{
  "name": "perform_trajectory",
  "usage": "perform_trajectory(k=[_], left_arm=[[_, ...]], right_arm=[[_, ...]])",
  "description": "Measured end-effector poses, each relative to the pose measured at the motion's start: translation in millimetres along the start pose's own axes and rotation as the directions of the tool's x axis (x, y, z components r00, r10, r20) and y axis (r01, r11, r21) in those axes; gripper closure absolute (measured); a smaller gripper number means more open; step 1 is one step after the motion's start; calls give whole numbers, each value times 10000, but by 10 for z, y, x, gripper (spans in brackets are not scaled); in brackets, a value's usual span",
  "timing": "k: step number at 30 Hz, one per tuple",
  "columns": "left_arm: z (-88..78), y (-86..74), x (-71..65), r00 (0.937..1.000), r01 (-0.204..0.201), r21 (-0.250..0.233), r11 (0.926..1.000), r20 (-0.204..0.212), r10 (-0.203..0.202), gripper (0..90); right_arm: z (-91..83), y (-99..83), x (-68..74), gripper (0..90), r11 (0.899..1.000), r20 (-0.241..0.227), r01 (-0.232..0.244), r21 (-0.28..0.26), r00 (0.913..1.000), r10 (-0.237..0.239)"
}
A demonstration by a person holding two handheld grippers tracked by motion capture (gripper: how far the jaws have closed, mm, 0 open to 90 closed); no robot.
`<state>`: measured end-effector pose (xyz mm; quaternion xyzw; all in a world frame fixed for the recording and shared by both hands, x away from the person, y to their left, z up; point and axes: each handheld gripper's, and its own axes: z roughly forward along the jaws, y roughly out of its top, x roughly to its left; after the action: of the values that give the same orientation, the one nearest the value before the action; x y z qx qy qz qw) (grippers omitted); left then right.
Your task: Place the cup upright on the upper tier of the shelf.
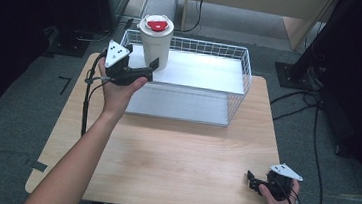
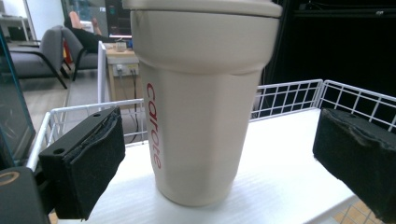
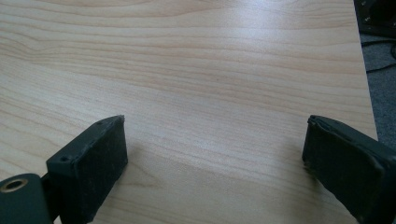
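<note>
A cream travel tumbler (image 1: 155,40) with a red flip piece on its lid stands upright on the white floor of a wire basket (image 1: 242,68), in the basket's far left corner as the high view shows it. The basket stands at the far part of the wooden table (image 1: 178,157). The left gripper (image 1: 144,71) is held at the tumbler's lower body with its jaws spread wide. In the left gripper view the two foam pads (image 2: 100,154) stand on either side of the cup and do not touch it. The wall looks smooth, hard and somewhat glossy, so I judge it can slip between the pads if the squeeze is weak. It seems stiff, not fragile, but I cannot tell if it is full, so its weight is uncertain. The body narrows toward the bottom and has a step below the lid. A hold on the middle, just under that step, would probably be safest, because the step would stop the cup from sliding down. The right gripper (image 1: 257,184) rests low at the near right corner of the table, with its jaws apart and only bare wood between them.
</note>
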<state>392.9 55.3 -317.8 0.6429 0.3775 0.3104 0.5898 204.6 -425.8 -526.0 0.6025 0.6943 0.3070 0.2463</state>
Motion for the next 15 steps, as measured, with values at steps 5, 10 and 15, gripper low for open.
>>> perform_trajectory(k=[5, 10, 15], left_arm=[[-110, -48, -38, 9997, -240, -83, 9997, 52, 241, 30], [-261, -199, -53, 9990, -436, -18, 9990, 82, 436, 30], [-363, -289, -22, 9994, -342, -26, 9994, 94, 342, 30]], right_arm=[[0, 0, 1, 63, 10000, -6, -14, 10, 10000, 14], [0, 0, -1, 63, 10000, 0, 28, -2, 10000, -28], [-1, 0, 2, 63, 10000, 2, 5, 14, 10000, -5]])
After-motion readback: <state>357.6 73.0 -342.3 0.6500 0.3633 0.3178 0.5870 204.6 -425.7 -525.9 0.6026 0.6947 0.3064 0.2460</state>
